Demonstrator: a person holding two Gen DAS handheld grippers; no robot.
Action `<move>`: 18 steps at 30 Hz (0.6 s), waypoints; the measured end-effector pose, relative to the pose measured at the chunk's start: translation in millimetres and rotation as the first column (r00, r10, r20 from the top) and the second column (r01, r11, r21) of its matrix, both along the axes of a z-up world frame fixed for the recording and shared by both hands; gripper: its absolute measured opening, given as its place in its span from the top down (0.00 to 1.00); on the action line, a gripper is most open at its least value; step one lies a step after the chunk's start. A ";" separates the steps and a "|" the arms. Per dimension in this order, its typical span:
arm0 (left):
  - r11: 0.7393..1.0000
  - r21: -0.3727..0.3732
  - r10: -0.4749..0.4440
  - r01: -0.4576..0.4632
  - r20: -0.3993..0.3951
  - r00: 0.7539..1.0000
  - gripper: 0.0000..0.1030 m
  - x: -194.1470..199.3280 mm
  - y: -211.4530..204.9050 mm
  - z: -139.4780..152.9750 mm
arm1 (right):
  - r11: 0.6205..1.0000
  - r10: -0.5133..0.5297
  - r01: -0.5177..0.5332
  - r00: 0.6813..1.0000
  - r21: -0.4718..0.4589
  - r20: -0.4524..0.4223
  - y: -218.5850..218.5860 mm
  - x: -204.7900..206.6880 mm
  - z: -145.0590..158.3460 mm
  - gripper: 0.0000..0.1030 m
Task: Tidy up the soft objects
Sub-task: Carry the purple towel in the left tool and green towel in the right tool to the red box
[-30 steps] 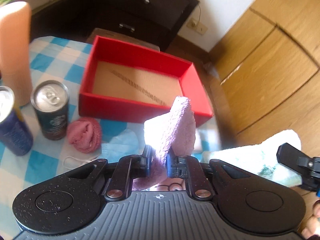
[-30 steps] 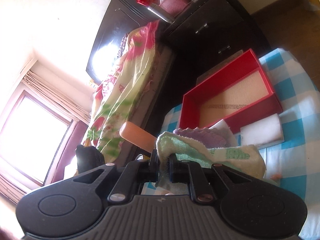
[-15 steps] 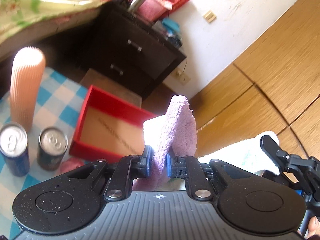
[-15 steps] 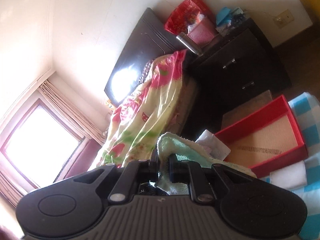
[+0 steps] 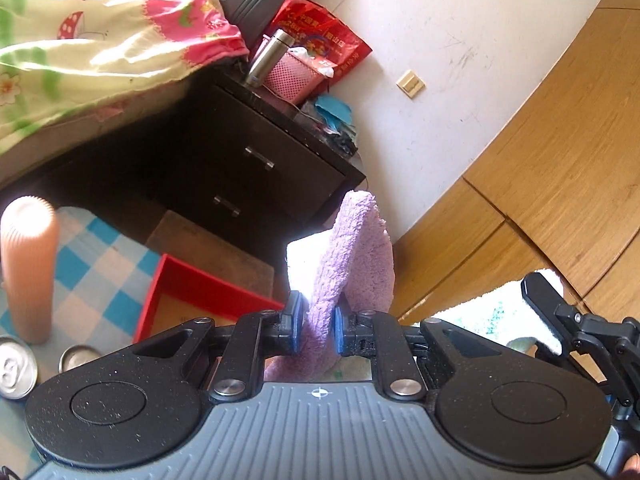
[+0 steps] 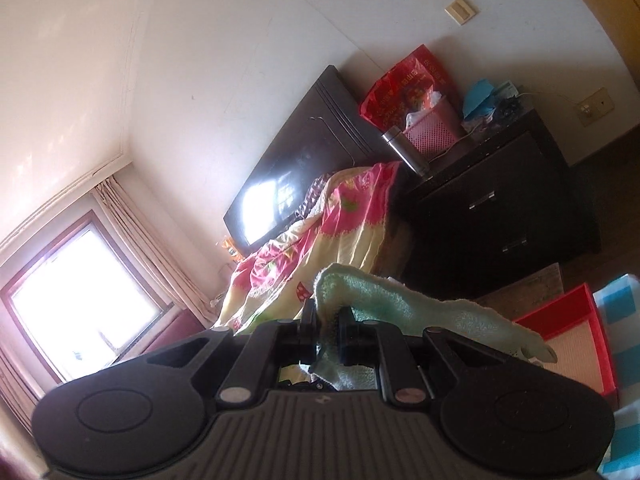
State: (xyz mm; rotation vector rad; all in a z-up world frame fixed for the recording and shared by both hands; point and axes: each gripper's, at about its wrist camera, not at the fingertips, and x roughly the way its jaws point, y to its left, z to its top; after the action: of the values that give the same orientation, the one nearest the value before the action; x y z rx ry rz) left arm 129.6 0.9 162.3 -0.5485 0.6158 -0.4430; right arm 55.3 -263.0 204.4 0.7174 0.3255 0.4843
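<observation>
My left gripper (image 5: 316, 330) is shut on a folded purple cloth (image 5: 354, 256) and holds it upright, high above the table. A red box (image 5: 192, 294) with a tan floor sits open below and to the left. My right gripper (image 6: 326, 334) is shut on a pale green towel (image 6: 400, 304) that drapes to the right. The red box (image 6: 576, 316) shows at the right edge of the right wrist view. The right gripper and its towel (image 5: 488, 312) also show at the right of the left wrist view.
A tall peach ribbed cup (image 5: 28, 264) and two drink cans (image 5: 16, 368) stand on the blue checked tablecloth (image 5: 96, 260). A dark nightstand (image 5: 248, 168) and a bed with a floral quilt (image 5: 80, 40) lie beyond. A wooden wardrobe (image 5: 560, 160) is at right.
Both grippers have risen and tilted upward with their cloths. The table and red box have dropped to the bottom of both views.
</observation>
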 end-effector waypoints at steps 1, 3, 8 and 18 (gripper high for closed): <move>1.000 0.005 0.005 -0.005 0.002 1.000 0.87 4.0 -2.5 0.2 | 1.000 -0.011 0.011 1.000 -0.005 0.005 -0.9 3.4 0.7 1.00; 1.000 0.007 0.017 -0.017 0.005 1.000 0.87 11.2 -5.4 -0.6 | 1.000 -0.028 0.028 1.000 -0.004 0.005 -3.0 12.0 0.4 1.00; 0.999 0.018 0.047 -0.048 0.014 0.999 0.86 25.1 -7.6 -3.8 | 0.999 -0.036 0.036 0.999 -0.029 0.005 -4.5 33.6 -0.7 1.00; 0.996 0.042 0.073 -0.072 -0.011 0.997 0.86 50.1 -10.6 -16.1 | 0.998 -0.048 0.046 0.998 -0.048 -0.029 -5.6 67.3 -23.7 1.00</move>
State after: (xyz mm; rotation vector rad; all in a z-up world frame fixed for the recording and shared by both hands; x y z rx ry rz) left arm 179.7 -9.7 146.2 -0.5329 0.6142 -0.3576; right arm 122.6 -268.6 180.7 0.6859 0.3467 0.4201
